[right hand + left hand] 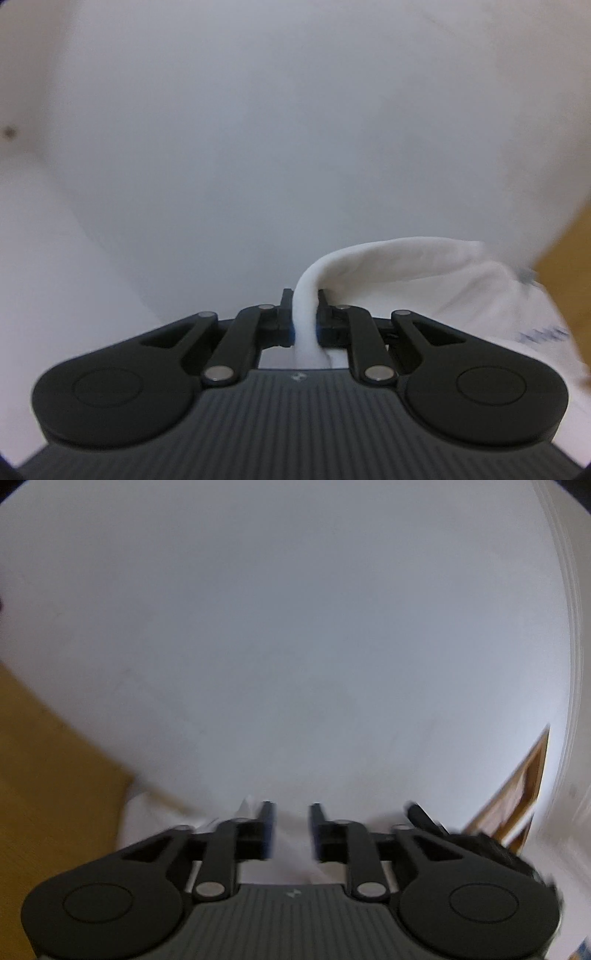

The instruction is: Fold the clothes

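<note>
A white garment [424, 273] with faint blue print hangs from my right gripper [306, 295], which is shut on a rolled fold that loops off to the right. In the left wrist view, my left gripper [293, 808] has its jaws a narrow gap apart, and white fabric [293, 849] fills that gap. More of the cloth bunches beside the left finger [267, 823]. Both grippers are raised and face a plain pale wall [295, 627]. The image is blurred by motion.
A tan wooden surface [48, 782] lies at the lower left of the left wrist view. A wooden door frame [517, 794] and white trim [569, 627] run along the right. The other gripper's dark body [480, 845] shows at the right.
</note>
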Tool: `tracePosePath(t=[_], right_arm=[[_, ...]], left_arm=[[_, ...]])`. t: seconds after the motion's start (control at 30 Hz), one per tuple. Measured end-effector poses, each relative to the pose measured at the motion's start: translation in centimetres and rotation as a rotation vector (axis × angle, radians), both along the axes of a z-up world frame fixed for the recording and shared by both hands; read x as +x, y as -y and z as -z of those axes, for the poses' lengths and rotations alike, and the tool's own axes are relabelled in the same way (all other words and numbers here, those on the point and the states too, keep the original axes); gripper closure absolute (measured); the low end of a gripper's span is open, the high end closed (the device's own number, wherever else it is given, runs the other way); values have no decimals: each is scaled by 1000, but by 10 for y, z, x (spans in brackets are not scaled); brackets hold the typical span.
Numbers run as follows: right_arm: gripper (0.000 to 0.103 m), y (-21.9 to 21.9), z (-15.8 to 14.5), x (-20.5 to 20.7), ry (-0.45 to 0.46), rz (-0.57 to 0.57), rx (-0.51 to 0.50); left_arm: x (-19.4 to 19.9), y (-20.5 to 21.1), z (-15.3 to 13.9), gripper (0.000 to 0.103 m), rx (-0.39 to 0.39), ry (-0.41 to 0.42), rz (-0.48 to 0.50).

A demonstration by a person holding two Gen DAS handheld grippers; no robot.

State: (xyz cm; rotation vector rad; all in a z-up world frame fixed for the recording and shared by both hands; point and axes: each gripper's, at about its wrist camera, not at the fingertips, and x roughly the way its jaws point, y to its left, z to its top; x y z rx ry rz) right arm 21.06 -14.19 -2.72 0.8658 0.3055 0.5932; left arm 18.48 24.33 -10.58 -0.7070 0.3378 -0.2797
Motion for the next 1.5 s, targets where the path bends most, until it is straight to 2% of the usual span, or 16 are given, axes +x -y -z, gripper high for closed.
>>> tracePosePath(t=[0.03,0.07,0.17,0.27,0.3,0.33,0.53,0.73,0.9,0.97,1.1,1.2,1.27,1.4,1.47,1.5], right_arm=[[89,5,14,-4,-37,5,-22],[88,10,29,-9,-75,10,-44],[82,26,72,-22,-187,24,-110],[43,41,111,-42,-269,22,-210],[23,44,116,-64,-236,-8,-313],[12,47,121,-88,-210,-34,-407],[14,33,145,-211,-236,-110,-770],[14,33,123,-269,-257,-236,-716],[14,33,93,-271,-305,-247,-454],[14,27,83,-258,-290,-249,-478],[14,-2,80,-226,-302,-345,-754],[15,-41,107,-204,-377,-551,-1007],[17,-80,117,-198,-315,-706,-1246],[31,-119,131,-186,-207,-808,-1579],[39,-111,136,-182,-186,-844,-1578],[53,-104,138,-180,-190,-850,-1548]], left_arm=[[-19,-4,15,33,63,-28,-8],[-39,-7,33,28,125,-78,-17],[-108,-14,94,27,294,-305,-46],[-172,-15,149,29,378,-600,-39],[-193,-9,157,29,395,-634,-39],[-214,-1,159,21,409,-626,-40],[-291,93,163,12,447,-647,83],[-251,149,141,9,202,-699,215],[-227,210,118,9,248,-598,361],[-239,235,102,9,319,-474,427],[-243,274,97,8,423,-262,496],[-219,302,111,11,401,-258,476],[-207,309,122,8,349,-282,460],[-227,297,123,9,371,-190,459],[-248,273,116,10,369,-148,398],[-257,256,113,9,347,-132,345]])
